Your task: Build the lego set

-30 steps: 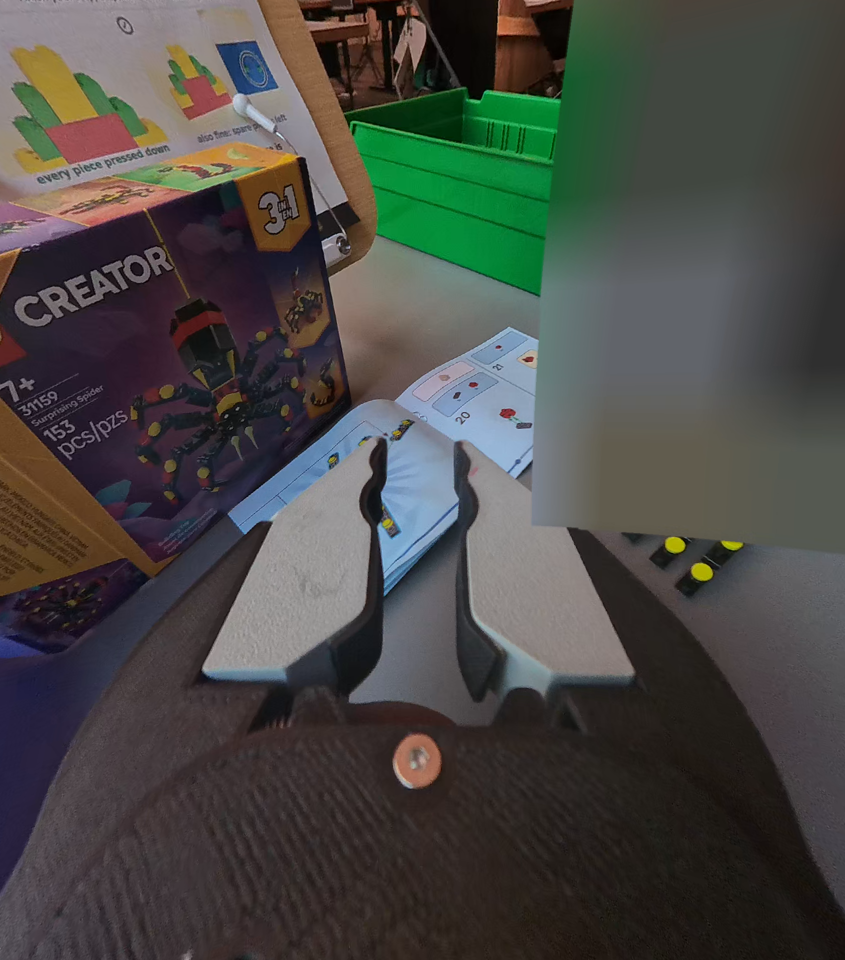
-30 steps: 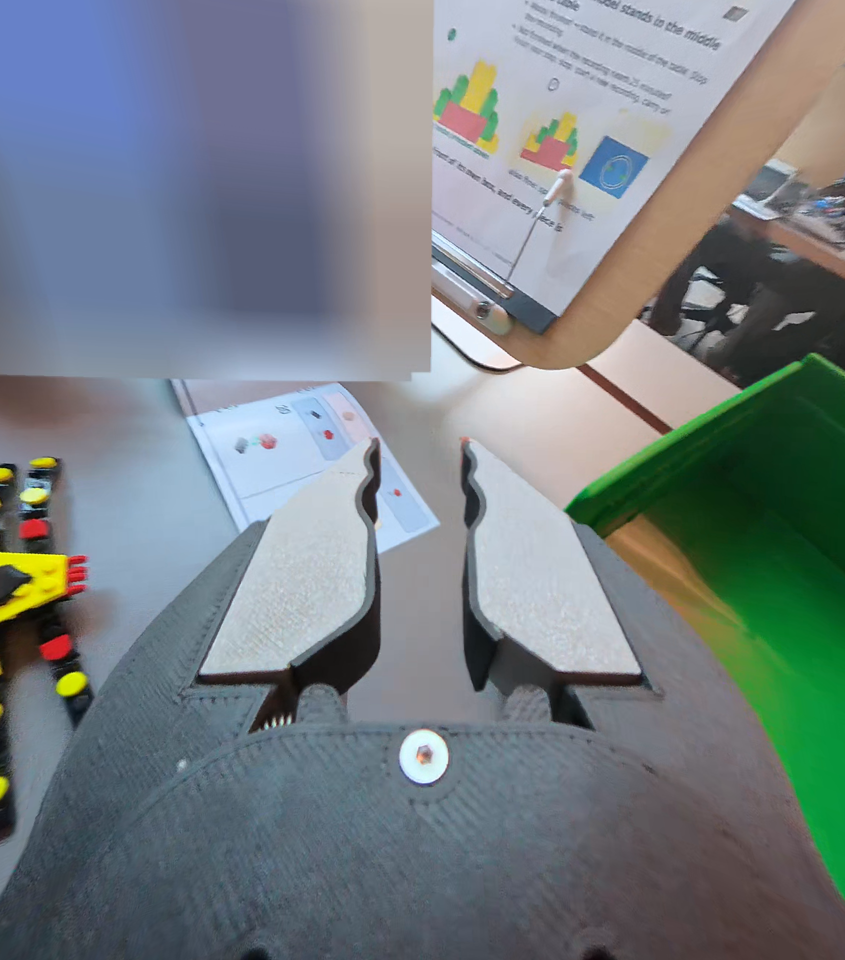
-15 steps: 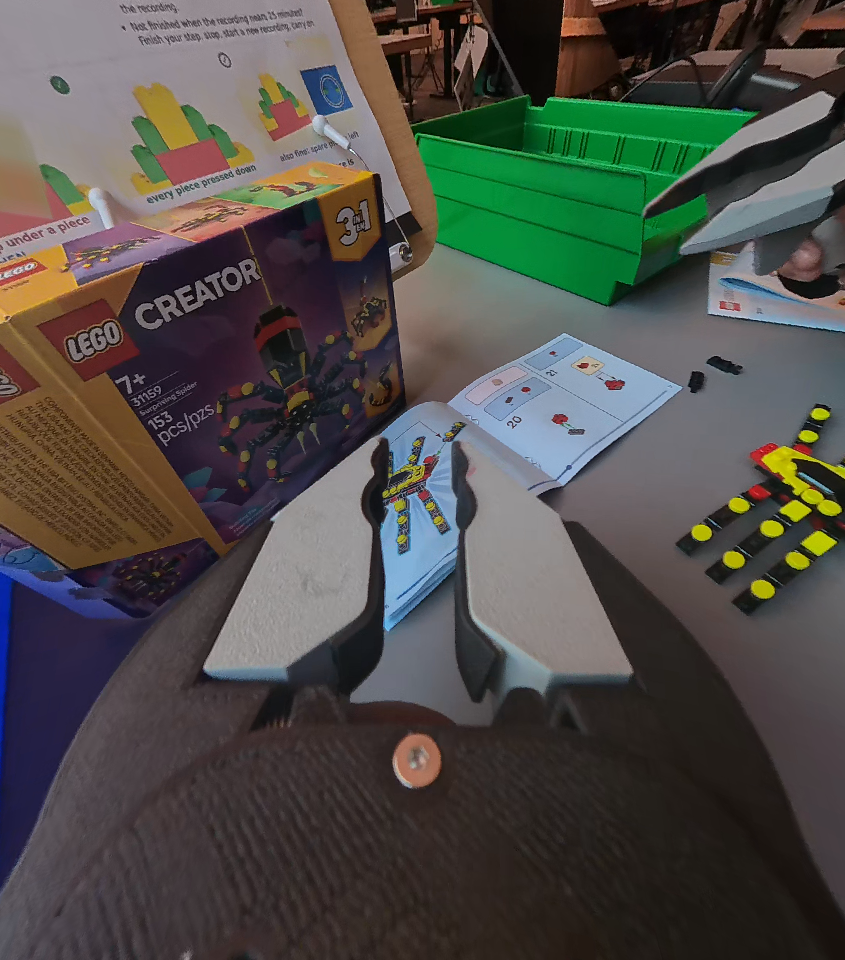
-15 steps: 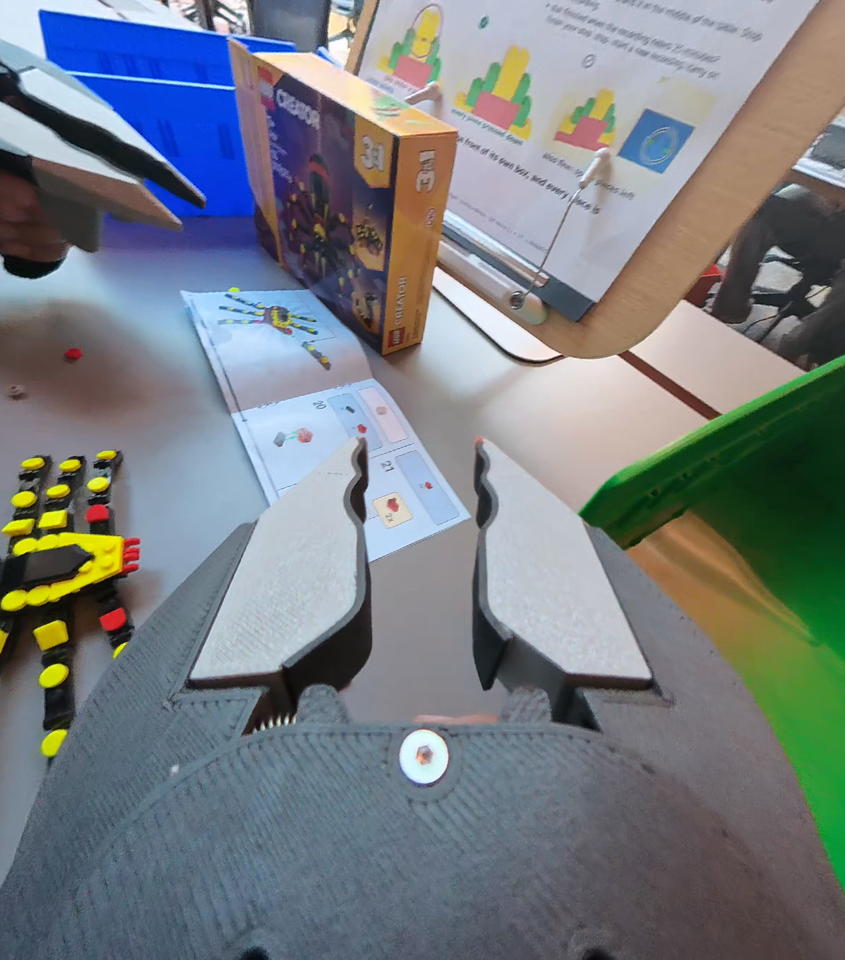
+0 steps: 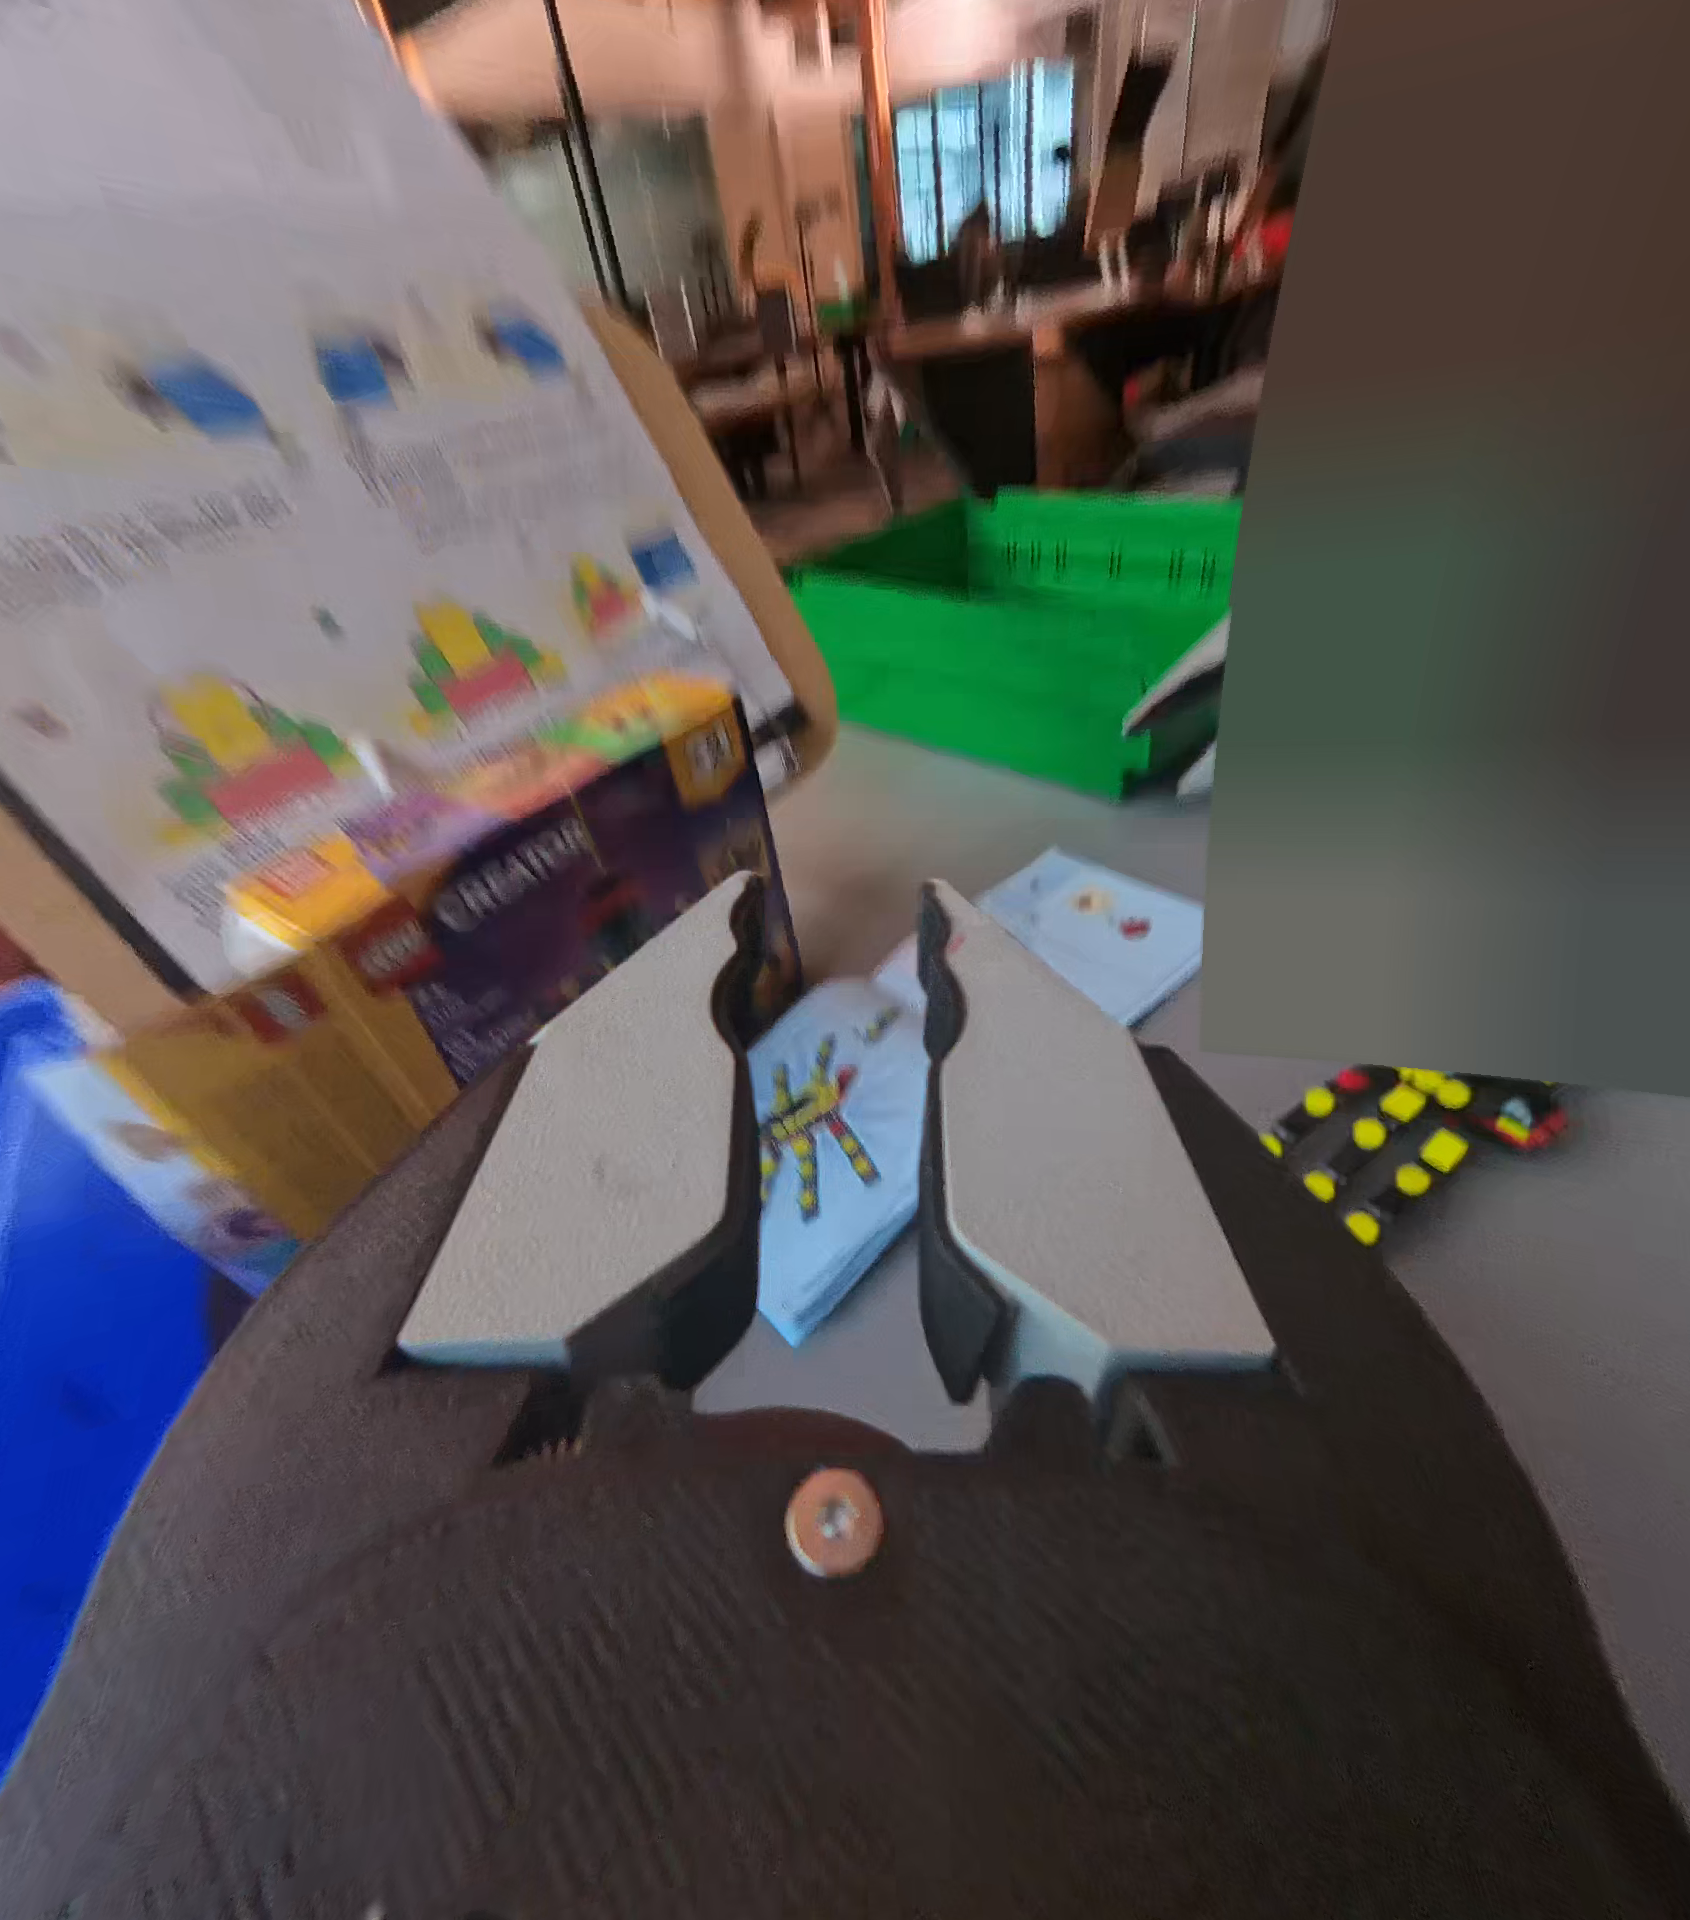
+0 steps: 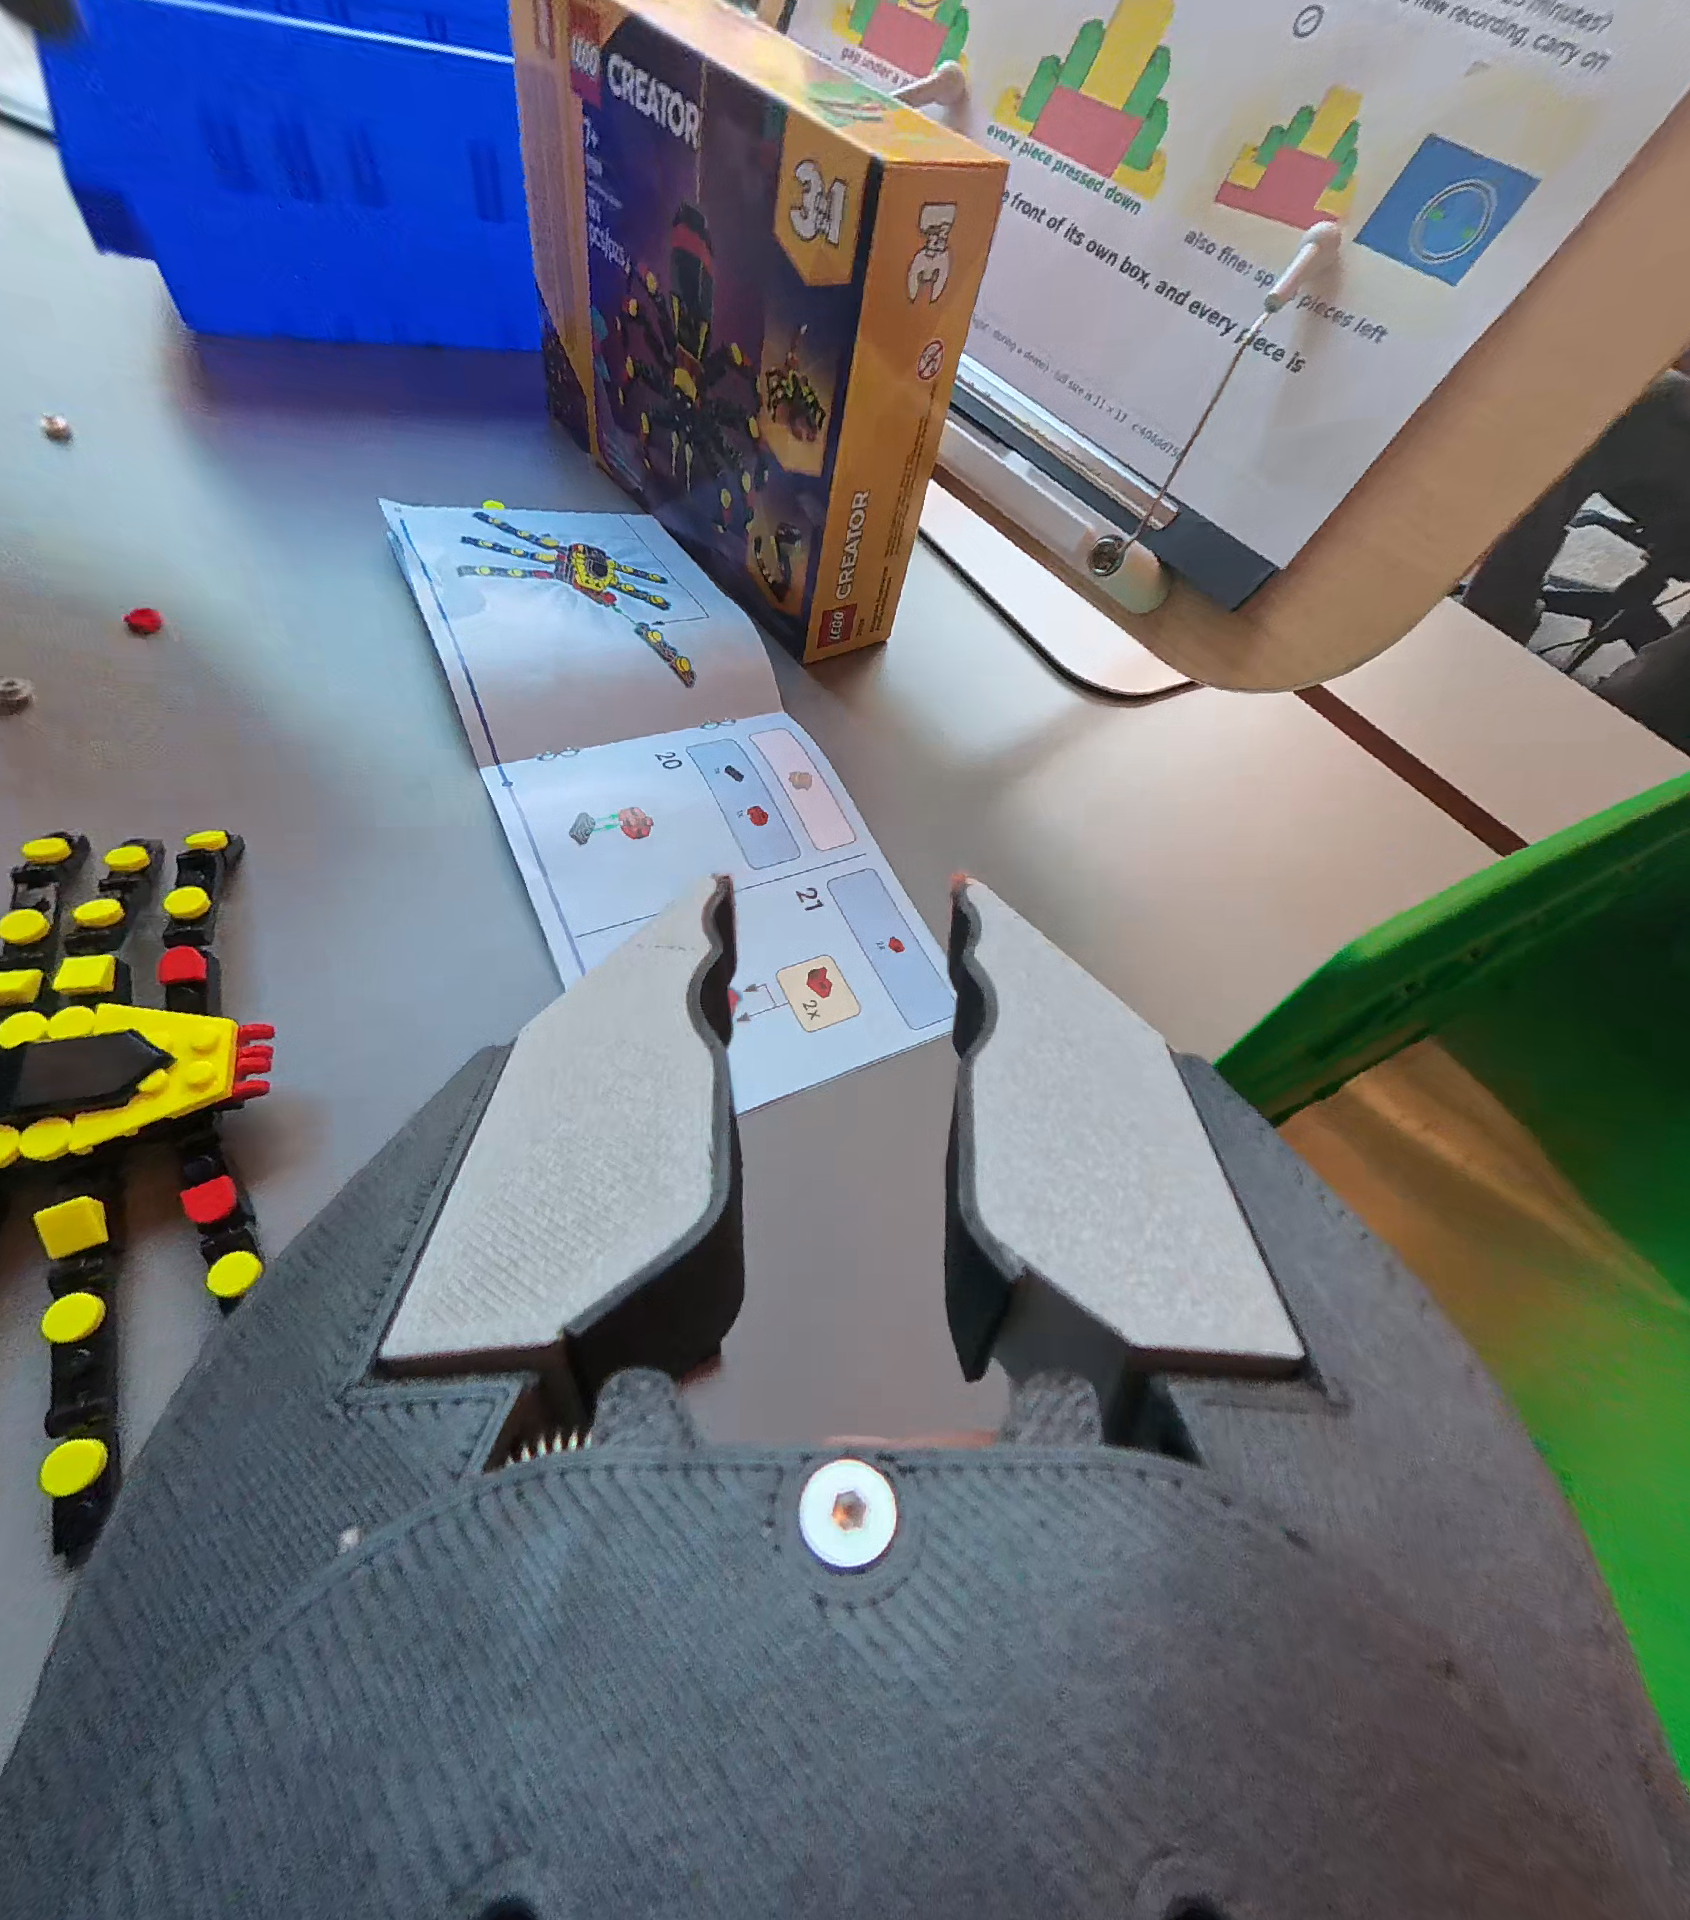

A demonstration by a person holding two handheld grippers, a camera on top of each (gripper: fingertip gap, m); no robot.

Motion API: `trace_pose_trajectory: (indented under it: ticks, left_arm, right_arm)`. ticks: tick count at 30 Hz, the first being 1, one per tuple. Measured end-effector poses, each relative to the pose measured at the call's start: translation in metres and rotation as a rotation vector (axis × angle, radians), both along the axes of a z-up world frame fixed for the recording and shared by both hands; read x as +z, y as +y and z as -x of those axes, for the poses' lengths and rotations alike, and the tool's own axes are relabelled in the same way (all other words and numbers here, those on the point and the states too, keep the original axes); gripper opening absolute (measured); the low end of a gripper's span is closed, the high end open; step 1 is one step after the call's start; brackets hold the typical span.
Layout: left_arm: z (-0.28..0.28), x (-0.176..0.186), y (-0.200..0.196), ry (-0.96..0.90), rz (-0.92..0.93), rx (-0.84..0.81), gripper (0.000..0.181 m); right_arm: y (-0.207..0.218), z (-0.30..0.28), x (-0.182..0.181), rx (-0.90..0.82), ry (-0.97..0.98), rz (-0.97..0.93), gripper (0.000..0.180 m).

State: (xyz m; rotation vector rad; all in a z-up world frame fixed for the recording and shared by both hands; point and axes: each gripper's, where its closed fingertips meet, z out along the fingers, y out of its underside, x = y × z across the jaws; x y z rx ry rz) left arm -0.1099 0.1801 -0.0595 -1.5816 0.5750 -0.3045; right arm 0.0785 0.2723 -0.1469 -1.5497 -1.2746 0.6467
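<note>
Loose studs (image 6: 143,620) show only rightward on table (image 6: 301,644).

A partly built black lego spider (image 6: 62,1101) is lying flat on the grey table, its yellow body plate carrying a black pointed tile and red prongs at one end, its black legs studded with yellow and red pieces and splaying out. The open instruction booklet (image 6: 654,790) is lying just beside it, its far page curling up near the upright set box (image 6: 747,312). A small red round piece (image 6: 142,620) and three pale ones (image 6: 12,694) are sitting loose, well apart.
</note>
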Motion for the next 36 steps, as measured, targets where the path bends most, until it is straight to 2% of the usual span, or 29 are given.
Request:
trace_pose_trajectory:
  ticks: [2,3,5,6,8,10,11,12,15,16,18,19,21,23,24,27,31,36]
  left_arm:
    - [0.035,0.049,-0.027,-0.001,-0.161,0.096,0.009]
    - [0.059,0.063,-0.039,0.013,-0.180,0.154,0.010]
    - [0.112,0.067,-0.057,-0.004,-0.087,0.259,0.010]
    - [0.139,0.056,-0.063,-0.013,0.001,0.314,0.010]
    - [0.171,0.016,-0.071,-0.005,0.190,0.362,0.035]
    - [0.177,-0.030,-0.073,0.031,0.360,0.372,0.059]
    - [0.177,-0.044,-0.069,0.053,0.380,0.389,0.063]
    - [0.178,-0.052,-0.063,0.073,0.359,0.425,0.057]
    - [0.180,-0.080,-0.047,0.144,0.377,0.483,0.017]
    - [0.180,-0.090,-0.046,0.157,0.409,0.495,0.018]
    - [0.164,-0.095,-0.051,0.095,0.430,0.454,0.045]
    - [0.155,-0.096,-0.056,0.059,0.435,0.429,0.052]
    - [0.138,-0.096,-0.068,0.043,0.432,0.379,0.047]
    - [0.121,-0.097,-0.079,0.045,0.430,0.327,0.027]
    - [0.115,-0.097,-0.085,0.049,0.439,0.300,0.023]
    - [0.119,-0.081,-0.101,0.039,0.396,0.280,0.050]
    - [0.171,-0.033,-0.110,-0.011,0.261,0.375,0.044]
    - [0.253,0.007,-0.077,0.082,0.185,0.554,0.042]
  right_arm:
    - [-0.002,0.002,-0.002,0.011,-0.010,-0.011,0.039]
    - [-0.003,0.003,-0.003,0.015,-0.014,-0.014,0.039]
    - [-0.003,0.003,-0.004,0.013,-0.017,-0.016,0.039]
    - [-0.003,0.004,-0.006,0.017,-0.017,-0.011,0.040]
    - [-0.004,0.005,-0.009,0.028,-0.017,0.004,0.041]
    - [-0.001,0.006,-0.013,0.020,-0.023,0.008,0.042]
    - [0.001,0.006,-0.015,0.013,-0.029,0.010,0.042]
    - [0.003,0.006,-0.016,0.005,-0.035,0.010,0.042]
    - [0.007,0.005,-0.017,-0.022,-0.044,0.001,0.042]
    - [0.008,0.004,-0.017,-0.029,-0.044,-0.002,0.042]
    - [0.008,0.002,-0.016,-0.036,-0.040,-0.005,0.041]
    - [0.009,0.001,-0.015,-0.038,-0.038,-0.005,0.041]
    - [0.009,0.001,-0.014,-0.038,-0.029,0.000,0.040]
    - [0.010,0.001,-0.014,-0.035,-0.022,0.014,0.040]
    - [0.010,0.001,-0.015,-0.035,-0.025,0.019,0.040]
    - [0.010,0.000,-0.017,-0.040,-0.038,0.006,0.040]
    - [0.013,-0.003,-0.015,-0.055,-0.025,0.005,0.039]
    - [0.022,-0.009,-0.012,-0.100,0.006,0.018,0.041]
